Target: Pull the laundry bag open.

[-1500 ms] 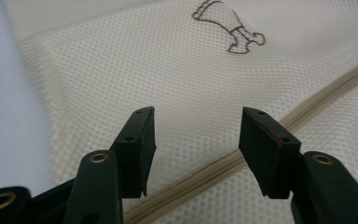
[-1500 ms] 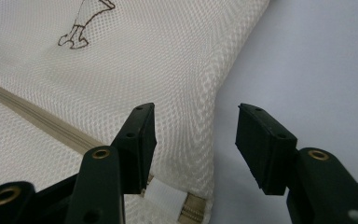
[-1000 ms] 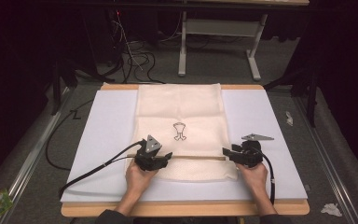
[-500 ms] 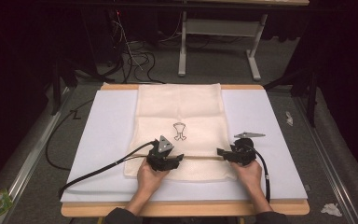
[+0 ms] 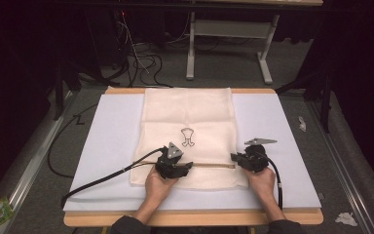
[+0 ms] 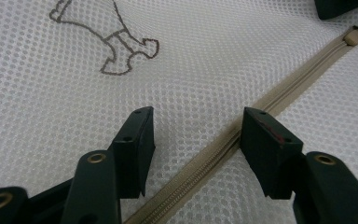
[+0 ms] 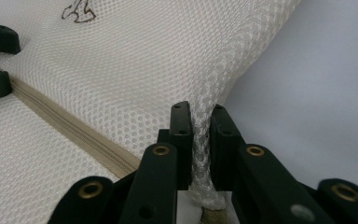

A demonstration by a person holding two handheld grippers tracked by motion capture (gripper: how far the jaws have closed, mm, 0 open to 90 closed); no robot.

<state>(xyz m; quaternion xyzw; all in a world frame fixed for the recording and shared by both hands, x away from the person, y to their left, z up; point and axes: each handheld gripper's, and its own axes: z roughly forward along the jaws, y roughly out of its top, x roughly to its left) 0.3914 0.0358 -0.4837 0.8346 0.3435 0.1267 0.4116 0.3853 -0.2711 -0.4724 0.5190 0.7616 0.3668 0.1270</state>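
Cream mesh bag (image 5: 189,127) w/ brown outline figure (image 5: 187,137), tan zipper (image 6: 242,128); black grippers; pale lavender mat (image 5: 277,126).

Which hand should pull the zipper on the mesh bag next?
Probably left. The left gripper hangs open right over the zipper, so it could reach the slider. The right gripper has just been closing and pinches the mesh bag at its edge, steadying it.

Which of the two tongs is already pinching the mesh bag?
The right tongs: their jaws have just closed on a fold at the edge of the mesh bag. The left tongs stand open over the zipper, gripping nothing.
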